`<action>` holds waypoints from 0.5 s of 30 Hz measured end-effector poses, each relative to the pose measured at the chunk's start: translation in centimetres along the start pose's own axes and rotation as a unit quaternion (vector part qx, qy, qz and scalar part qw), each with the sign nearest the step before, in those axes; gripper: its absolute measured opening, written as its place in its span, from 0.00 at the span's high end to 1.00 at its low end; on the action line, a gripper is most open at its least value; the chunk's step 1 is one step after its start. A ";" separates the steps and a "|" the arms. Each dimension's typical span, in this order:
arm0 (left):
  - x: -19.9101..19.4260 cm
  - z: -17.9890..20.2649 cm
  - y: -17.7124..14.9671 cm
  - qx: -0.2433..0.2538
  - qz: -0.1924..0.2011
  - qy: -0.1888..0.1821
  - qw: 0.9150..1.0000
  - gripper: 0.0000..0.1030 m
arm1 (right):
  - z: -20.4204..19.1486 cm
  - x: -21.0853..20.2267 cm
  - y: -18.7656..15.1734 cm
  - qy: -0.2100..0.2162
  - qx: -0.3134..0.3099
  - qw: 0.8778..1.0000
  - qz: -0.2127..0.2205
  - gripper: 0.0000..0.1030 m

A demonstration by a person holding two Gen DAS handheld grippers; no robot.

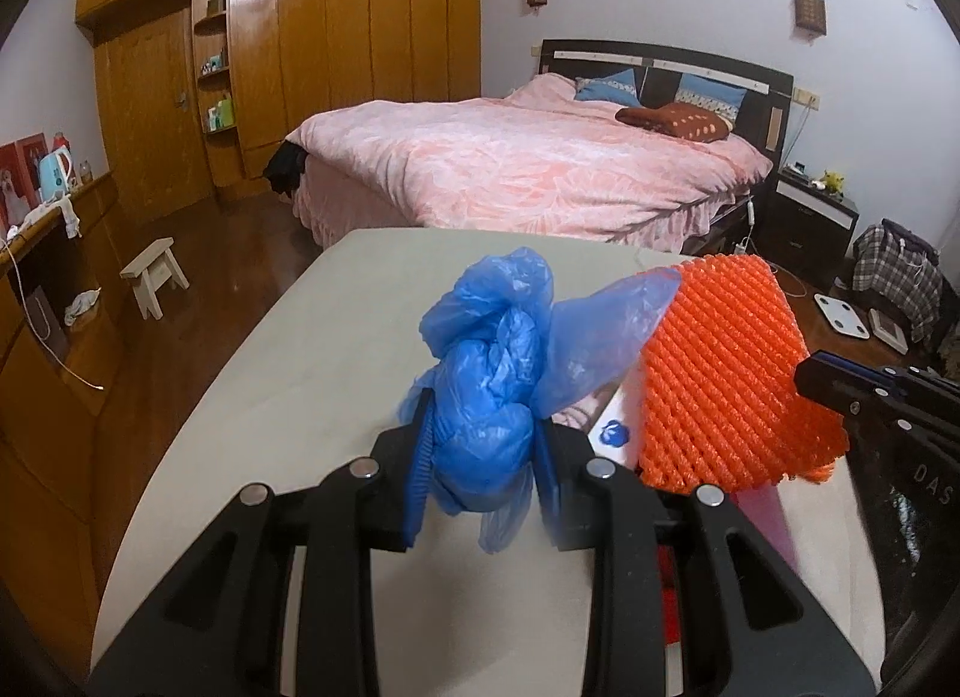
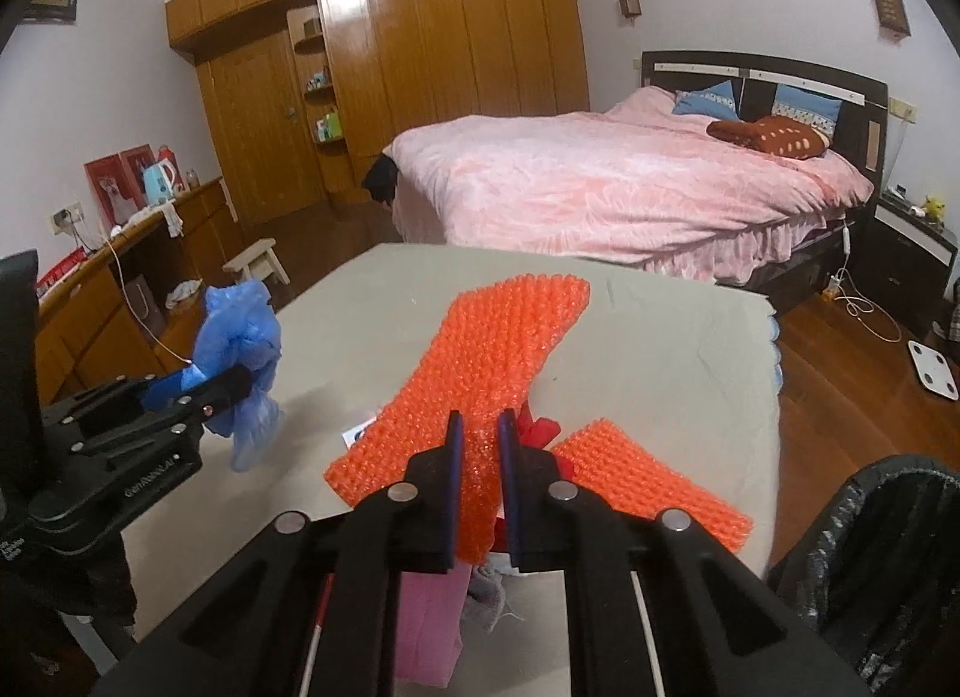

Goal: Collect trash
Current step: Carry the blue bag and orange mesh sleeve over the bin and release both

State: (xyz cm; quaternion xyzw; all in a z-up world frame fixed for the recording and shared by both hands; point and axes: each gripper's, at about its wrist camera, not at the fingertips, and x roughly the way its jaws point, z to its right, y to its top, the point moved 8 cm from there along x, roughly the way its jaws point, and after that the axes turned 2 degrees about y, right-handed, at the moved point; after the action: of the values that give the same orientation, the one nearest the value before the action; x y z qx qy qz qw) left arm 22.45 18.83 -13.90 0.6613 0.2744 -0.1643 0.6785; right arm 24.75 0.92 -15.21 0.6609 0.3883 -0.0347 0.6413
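Observation:
My left gripper (image 1: 483, 445) is shut on a crumpled blue plastic bag (image 1: 492, 373) and holds it above the grey table (image 1: 270, 397). It also shows in the right wrist view (image 2: 240, 349) at the left. My right gripper (image 2: 480, 445) is shut on an orange foam net sleeve (image 2: 480, 361), lifted off the table; it shows in the left wrist view (image 1: 732, 373) at the right. A second orange foam net (image 2: 648, 481) lies on the table by the right edge, next to a red scrap (image 2: 540, 433).
A black-lined trash bin (image 2: 888, 565) stands at the table's right front corner. Pink paper (image 2: 432, 625) and a printed card (image 1: 612, 433) lie on the table near me. A pink bed (image 2: 630, 187), a wooden wardrobe (image 2: 420, 67) and a small stool (image 2: 258, 259) stand beyond.

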 end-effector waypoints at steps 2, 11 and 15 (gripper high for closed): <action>-0.5 0.3 0.1 0.000 0.003 -0.003 1.000 0.72 | 0.1 -0.7 0.4 0.003 0.002 1.000 0.008 0.89; -2.4 2.4 0.7 0.010 0.017 -0.019 1.000 0.72 | 0.8 -4.2 1.8 0.001 0.002 0.999 0.040 0.89; -3.0 3.3 0.9 0.014 0.020 -0.028 0.999 0.72 | 1.4 -5.8 2.1 -0.004 0.004 0.999 0.052 0.89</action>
State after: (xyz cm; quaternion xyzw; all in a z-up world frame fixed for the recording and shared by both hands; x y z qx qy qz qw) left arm 21.11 15.21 -11.47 0.6715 0.2397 -0.1726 0.6796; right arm 22.51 -2.78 -10.58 0.6826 0.3512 -0.0057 0.6409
